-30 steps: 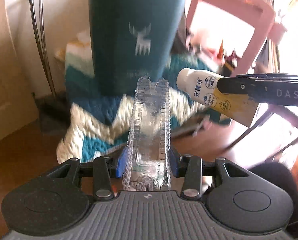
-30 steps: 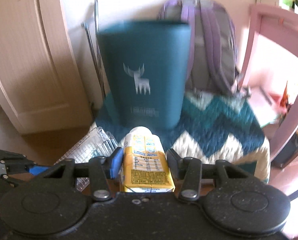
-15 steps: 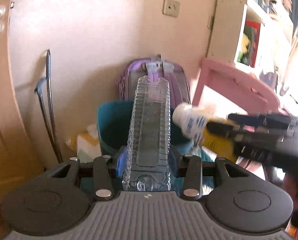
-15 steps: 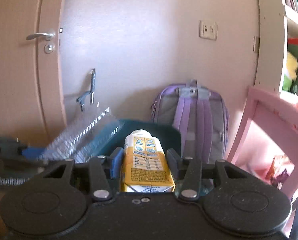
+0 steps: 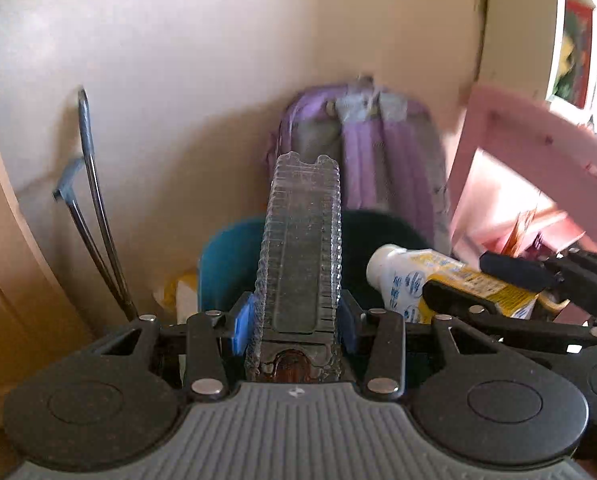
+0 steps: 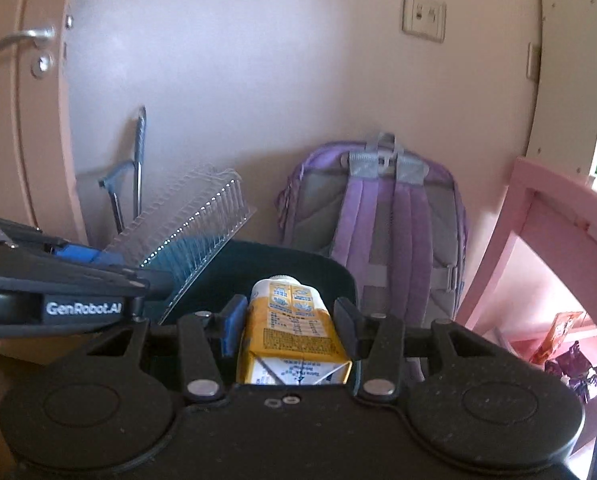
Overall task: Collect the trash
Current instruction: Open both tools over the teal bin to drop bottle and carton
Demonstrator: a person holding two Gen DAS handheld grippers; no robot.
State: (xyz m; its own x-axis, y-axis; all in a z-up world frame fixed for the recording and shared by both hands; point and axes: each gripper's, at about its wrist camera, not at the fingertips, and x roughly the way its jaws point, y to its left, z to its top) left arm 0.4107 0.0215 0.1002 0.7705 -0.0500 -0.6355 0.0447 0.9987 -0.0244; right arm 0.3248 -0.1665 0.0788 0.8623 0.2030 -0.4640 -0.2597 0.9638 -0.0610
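My left gripper (image 5: 294, 316) is shut on a clear ribbed plastic container (image 5: 300, 256), held upright over the teal bin (image 5: 222, 264). My right gripper (image 6: 288, 320) is shut on a yellow and white drink carton (image 6: 290, 320) above the dark bin opening (image 6: 298, 264). In the left wrist view the carton (image 5: 426, 280) and the right gripper (image 5: 498, 280) come in from the right. In the right wrist view the clear container (image 6: 194, 228) and the left gripper (image 6: 78, 268) come in from the left.
A purple backpack (image 6: 386, 224) leans on the wall behind the bin. A pink chair (image 6: 554, 240) stands at the right with snack wrappers (image 6: 562, 340) under it. Metal rods (image 5: 94, 220) lean by the door (image 6: 22, 120) at the left.
Both grippers have risen from in front of the bin's side to above its rim and moved closer together, still holding the container and the carton.
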